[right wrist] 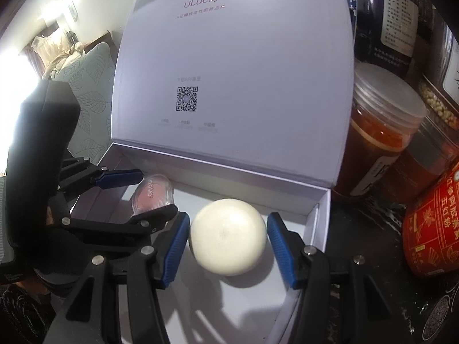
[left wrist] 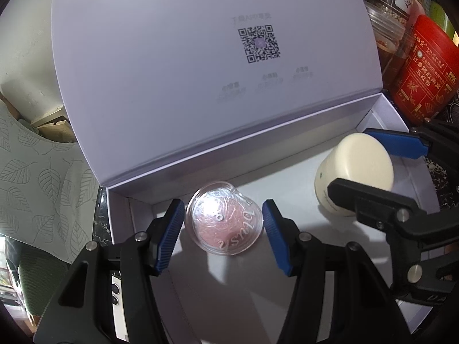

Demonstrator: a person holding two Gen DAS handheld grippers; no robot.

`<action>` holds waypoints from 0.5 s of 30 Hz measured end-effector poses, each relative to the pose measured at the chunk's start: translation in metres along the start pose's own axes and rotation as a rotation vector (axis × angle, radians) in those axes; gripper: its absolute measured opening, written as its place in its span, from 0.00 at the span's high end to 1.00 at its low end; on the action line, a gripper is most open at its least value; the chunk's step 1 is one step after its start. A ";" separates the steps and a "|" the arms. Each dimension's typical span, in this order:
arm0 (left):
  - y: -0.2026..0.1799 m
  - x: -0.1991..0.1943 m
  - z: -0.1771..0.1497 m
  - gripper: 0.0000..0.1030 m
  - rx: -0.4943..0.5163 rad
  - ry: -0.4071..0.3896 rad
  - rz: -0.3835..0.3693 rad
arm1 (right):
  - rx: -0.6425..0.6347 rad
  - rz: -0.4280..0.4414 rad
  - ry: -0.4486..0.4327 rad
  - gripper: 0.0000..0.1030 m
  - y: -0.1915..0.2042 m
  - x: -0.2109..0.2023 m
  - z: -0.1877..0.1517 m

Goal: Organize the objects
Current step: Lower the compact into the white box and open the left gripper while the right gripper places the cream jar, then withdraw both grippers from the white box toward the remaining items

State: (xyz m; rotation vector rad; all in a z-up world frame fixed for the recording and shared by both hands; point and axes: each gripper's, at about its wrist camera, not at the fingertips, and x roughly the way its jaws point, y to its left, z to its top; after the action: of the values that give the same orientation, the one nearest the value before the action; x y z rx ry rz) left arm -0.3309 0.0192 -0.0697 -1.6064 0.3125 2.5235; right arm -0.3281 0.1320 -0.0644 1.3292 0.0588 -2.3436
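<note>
A white gift box (left wrist: 381,120) stands with its lid (left wrist: 172,86) raised; the lid bears a QR code. Over the left of the box floor, a clear heart-shaped compact (left wrist: 226,220) with pink powder sits between the blue pads of my left gripper (left wrist: 223,206), which press its sides. To the right, my right gripper (right wrist: 228,220) is shut on a cream round-topped jar (right wrist: 228,236), one pad on each side. The right wrist view shows the compact (right wrist: 153,193) tilted in the left gripper (right wrist: 156,193). The left wrist view shows the jar (left wrist: 355,169) in the right gripper (left wrist: 348,160).
A red tin (right wrist: 436,223) and several food jars (right wrist: 381,132) crowd the dark counter just right of the box. A leaf-patterned cushion (left wrist: 34,177) lies to the left. The upright lid walls off the far side.
</note>
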 end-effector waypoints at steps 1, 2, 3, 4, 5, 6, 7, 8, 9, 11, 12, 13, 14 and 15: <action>0.000 0.000 0.000 0.46 0.001 0.001 0.001 | 0.000 -0.001 0.000 0.45 0.000 0.000 0.000; 0.000 0.001 0.001 0.46 0.002 0.001 0.003 | -0.001 0.000 0.000 0.45 0.000 0.000 -0.001; -0.001 0.002 0.001 0.45 0.004 0.002 0.007 | -0.001 0.000 0.000 0.45 0.000 0.000 -0.001; -0.001 0.002 0.002 0.44 0.005 0.003 0.010 | 0.000 0.001 0.001 0.45 0.000 0.000 -0.001; -0.001 0.002 0.002 0.42 0.006 0.003 0.014 | 0.000 0.003 0.002 0.45 0.000 -0.001 -0.001; -0.001 0.003 0.003 0.39 0.005 0.001 0.015 | 0.001 0.004 0.002 0.45 -0.001 -0.001 -0.001; 0.000 0.003 0.003 0.37 0.005 0.000 0.015 | 0.003 0.006 0.002 0.45 -0.002 -0.003 -0.002; 0.000 0.002 0.003 0.35 0.003 -0.003 0.012 | 0.006 0.007 0.002 0.45 -0.002 -0.003 -0.001; 0.001 0.002 0.003 0.34 0.000 -0.006 0.007 | 0.009 0.009 -0.001 0.45 -0.003 -0.006 -0.002; 0.002 0.001 0.003 0.34 -0.008 -0.011 0.000 | 0.014 0.019 -0.012 0.44 -0.009 -0.013 -0.006; 0.003 0.000 0.003 0.34 -0.011 -0.013 -0.001 | 0.013 0.019 -0.017 0.44 -0.009 -0.015 -0.005; 0.003 -0.001 0.002 0.34 -0.014 -0.015 -0.003 | 0.011 0.018 -0.023 0.43 -0.008 -0.018 -0.006; 0.003 -0.002 0.002 0.33 -0.018 -0.015 -0.009 | 0.007 0.016 -0.028 0.43 -0.007 -0.021 -0.005; 0.003 -0.002 0.001 0.33 -0.021 -0.014 -0.017 | 0.004 0.012 -0.033 0.42 -0.007 -0.024 -0.005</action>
State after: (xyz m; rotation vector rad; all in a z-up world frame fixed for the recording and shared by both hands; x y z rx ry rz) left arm -0.3319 0.0163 -0.0668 -1.5911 0.2703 2.5327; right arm -0.3163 0.1486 -0.0481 1.2888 0.0358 -2.3558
